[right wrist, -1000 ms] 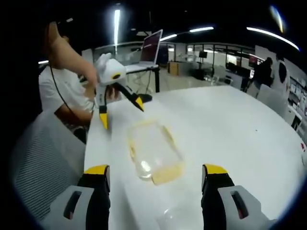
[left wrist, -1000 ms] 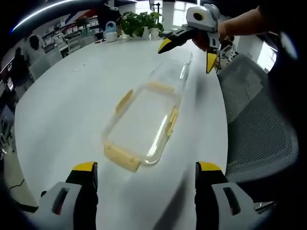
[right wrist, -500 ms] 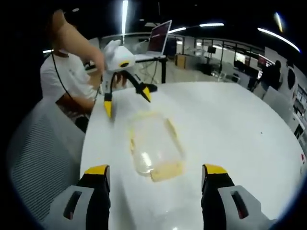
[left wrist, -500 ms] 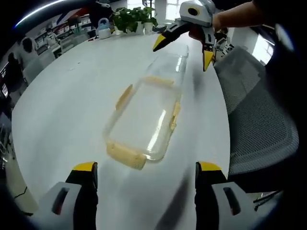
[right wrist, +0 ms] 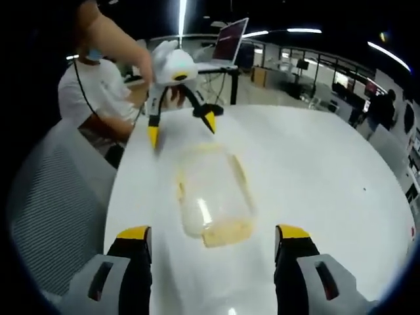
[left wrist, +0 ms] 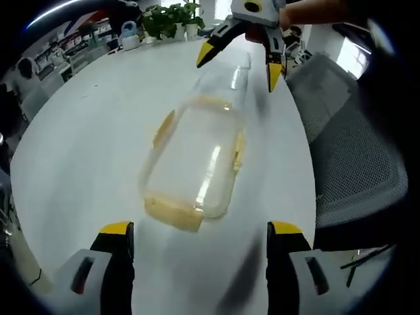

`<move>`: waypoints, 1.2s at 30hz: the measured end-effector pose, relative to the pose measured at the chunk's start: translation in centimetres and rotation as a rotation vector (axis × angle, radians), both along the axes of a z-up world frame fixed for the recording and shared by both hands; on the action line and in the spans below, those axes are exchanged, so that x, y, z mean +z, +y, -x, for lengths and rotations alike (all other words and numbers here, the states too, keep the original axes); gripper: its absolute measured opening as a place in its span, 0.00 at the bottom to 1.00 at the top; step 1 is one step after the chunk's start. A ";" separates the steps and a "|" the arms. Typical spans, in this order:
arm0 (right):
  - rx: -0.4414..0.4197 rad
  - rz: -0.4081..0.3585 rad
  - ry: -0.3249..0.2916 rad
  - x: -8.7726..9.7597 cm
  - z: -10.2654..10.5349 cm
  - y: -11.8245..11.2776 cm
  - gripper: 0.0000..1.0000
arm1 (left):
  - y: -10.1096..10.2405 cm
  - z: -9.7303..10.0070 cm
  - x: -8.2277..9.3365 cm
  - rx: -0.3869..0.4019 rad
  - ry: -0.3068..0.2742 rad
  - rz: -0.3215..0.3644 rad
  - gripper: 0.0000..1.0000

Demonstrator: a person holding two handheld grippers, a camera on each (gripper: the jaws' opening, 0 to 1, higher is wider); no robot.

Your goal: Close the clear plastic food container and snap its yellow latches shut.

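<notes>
A clear plastic container point(left wrist: 191, 154) with yellow latches point(left wrist: 173, 214) lies flat on the white table point(left wrist: 85, 131). A second clear piece point(left wrist: 226, 77), perhaps the lid, lies just past its far end. My left gripper point(left wrist: 201, 230) stands open, short of the near latch and holding nothing. My right gripper point(left wrist: 239, 64) hovers open over the far clear piece, apart from it. In the right gripper view the container point(right wrist: 213, 190) sits ahead of my open right gripper point(right wrist: 213, 233). The left gripper point(right wrist: 181, 128) hangs open beyond its far end.
A grey mesh chair point(left wrist: 357, 164) stands against the table's right edge. Potted plants point(left wrist: 167, 12) and a kettle sit at the far side. A person in a white shirt point(right wrist: 92, 92) is beside the table, with a laptop point(right wrist: 233, 41) on a stand behind.
Both views have shifted a little as the hands moved. The container lies where it was. Both grippers stay open and hold nothing.
</notes>
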State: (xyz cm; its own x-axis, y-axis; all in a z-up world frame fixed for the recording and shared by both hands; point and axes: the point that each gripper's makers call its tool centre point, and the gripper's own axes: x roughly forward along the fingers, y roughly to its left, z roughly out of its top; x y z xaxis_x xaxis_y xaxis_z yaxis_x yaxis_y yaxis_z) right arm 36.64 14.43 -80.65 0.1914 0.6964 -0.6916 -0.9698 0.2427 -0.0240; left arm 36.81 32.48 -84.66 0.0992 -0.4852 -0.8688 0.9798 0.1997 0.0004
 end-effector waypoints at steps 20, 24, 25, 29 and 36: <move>0.072 0.081 0.043 -1.5 0.5 0.2 0.70 | 0.4 -0.7 -0.5 -0.129 -0.024 -0.085 0.83; 0.075 0.100 0.048 -1.7 0.3 0.1 0.69 | 0.3 -1.1 -0.5 -0.148 -0.026 -0.095 0.83; 0.074 0.105 0.055 -1.8 0.2 0.2 0.69 | 0.3 -1.2 -0.5 -0.152 -0.027 -0.098 0.83; 0.095 0.130 0.057 -2.2 0.2 0.2 0.69 | 0.2 -1.4 -0.7 -0.187 -0.040 -0.116 0.83; 0.121 0.165 0.059 -2.6 0.0 0.4 0.68 | 0.0 -1.3 -0.9 -0.235 -0.035 -0.143 0.83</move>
